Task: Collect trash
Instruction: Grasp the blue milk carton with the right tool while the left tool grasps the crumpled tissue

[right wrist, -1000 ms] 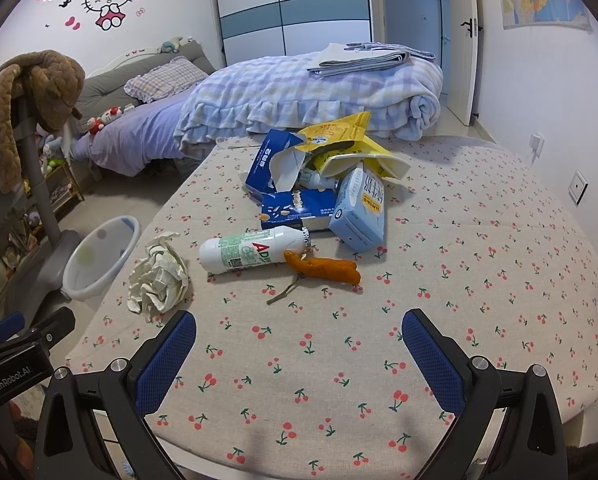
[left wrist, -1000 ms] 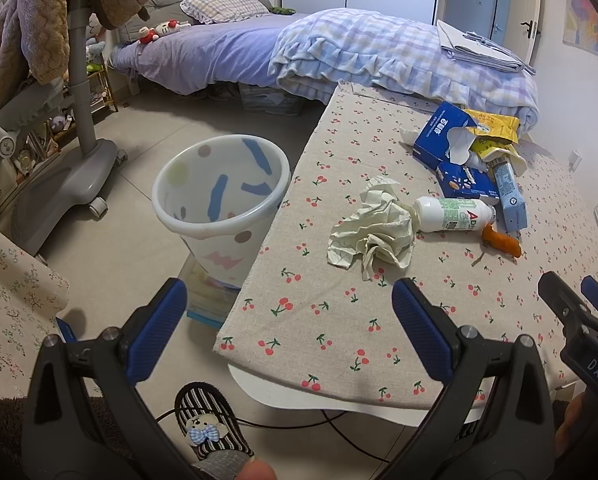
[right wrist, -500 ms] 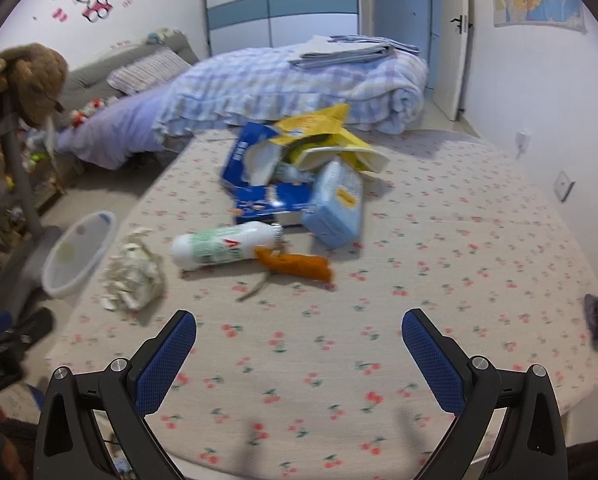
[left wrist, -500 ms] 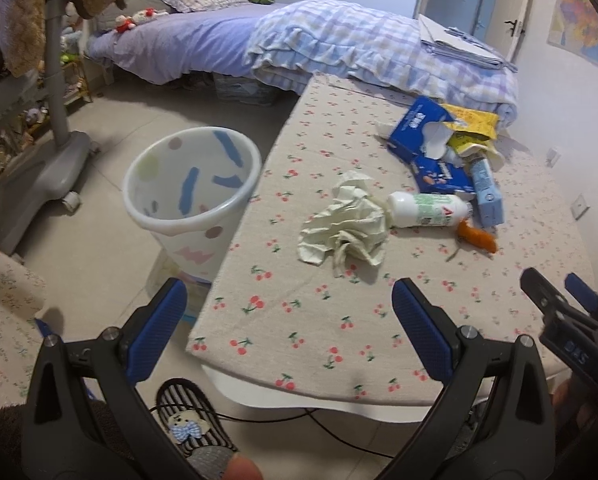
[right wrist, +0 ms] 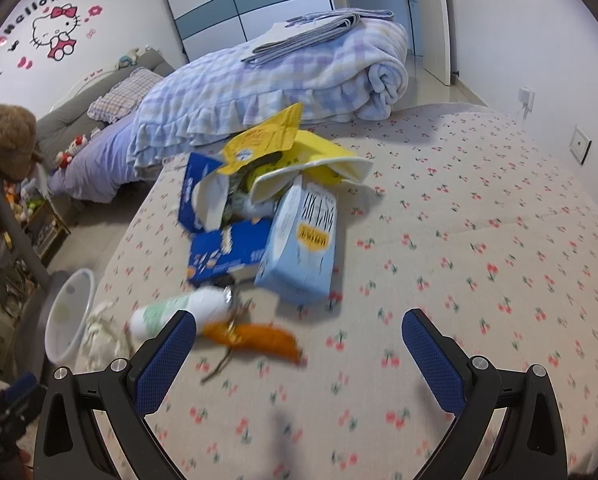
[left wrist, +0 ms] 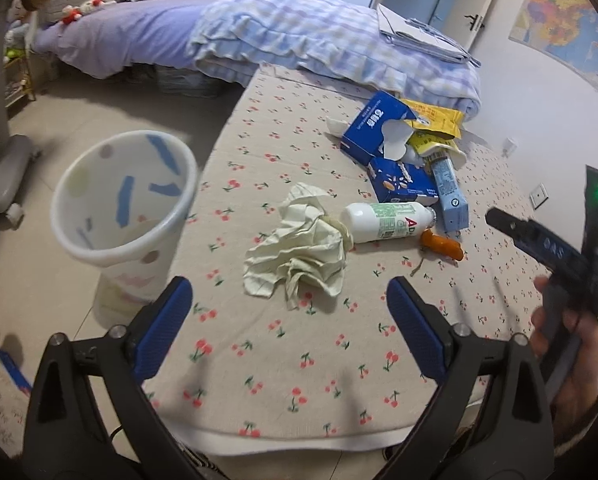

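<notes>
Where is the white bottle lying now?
In the left wrist view the white bottle lies on its side mid-table, between the crumpled paper and the orange wrapper.

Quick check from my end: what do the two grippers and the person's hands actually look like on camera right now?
Each gripper, left gripper and right gripper, has black triangular cut-out arms with silver bolts and blue textured fingers. In the left wrist view, the right gripper's black body bears pale lettering and a green light; the hand holding it wears a brown fuzzy cuff.

You see a bed [left wrist: 147, 36] with a checked blanket [right wrist: 283, 76], a wardrobe [right wrist: 243, 4], a wall map [left wrist: 559, 20] and a pale tiled floor [left wrist: 27, 264].
</notes>
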{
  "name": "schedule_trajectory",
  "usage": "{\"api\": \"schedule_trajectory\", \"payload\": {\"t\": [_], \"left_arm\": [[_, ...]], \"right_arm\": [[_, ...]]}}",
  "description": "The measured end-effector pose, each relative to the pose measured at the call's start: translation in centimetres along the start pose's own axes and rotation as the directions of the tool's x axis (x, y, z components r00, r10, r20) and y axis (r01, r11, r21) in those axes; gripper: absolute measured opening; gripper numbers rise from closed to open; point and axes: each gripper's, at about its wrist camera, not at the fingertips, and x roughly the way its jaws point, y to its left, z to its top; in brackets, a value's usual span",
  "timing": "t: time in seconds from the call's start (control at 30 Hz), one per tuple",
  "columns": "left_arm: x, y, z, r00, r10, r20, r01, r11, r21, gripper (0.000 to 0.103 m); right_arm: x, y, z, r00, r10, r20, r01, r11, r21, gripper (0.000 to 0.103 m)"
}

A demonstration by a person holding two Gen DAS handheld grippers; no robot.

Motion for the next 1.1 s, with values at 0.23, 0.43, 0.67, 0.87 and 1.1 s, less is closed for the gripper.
{"api": "schedule_trajectory", "payload": {"t": [0.23, 0.43, 0.67, 0.87, 1.1], "left_arm": [[2.6, 0.8, 0.8, 0.998, -0.052, -0.019, 0.052, 0.999, -0.009, 0.080], [4.1, 0.6, 1.6, 0.997, -0.076, -0.015, 0.076, 0.997, 0.010, 0.069], [5.5, 0.3, 2.0, 0.994, -0.103, -0.042, 0.104, 0.994, 0.016, 0.064], [6.0, -0.3, 2.2, 0.988, -0.140, -0.060, 0.141, 0.990, 0.024, 0.052], [5.7, -1.5, 2.3, 0.984, -0.161, -0.071, 0.166, 0.984, 0.061, 0.035]], "right_arm": [[3.4, -2.0, 1.3, 0.996, 0.084, -0.039, -0.080, 0.993, 0.084, 0.103], [5.6, -2.3, 1.6, 0.983, 0.161, -0.084, -0.148, 0.978, 0.146, 0.102], [7.9, -3.4, 1.6, 0.969, 0.229, -0.096, -0.202, 0.951, 0.233, 0.083], [8.4, -3.8, 1.7, 0.958, 0.274, -0.080, -0.246, 0.935, 0.257, 0.054], [6.6, -4.2, 1.3, 0.959, 0.276, -0.069, -0.245, 0.925, 0.289, 0.054]]}}
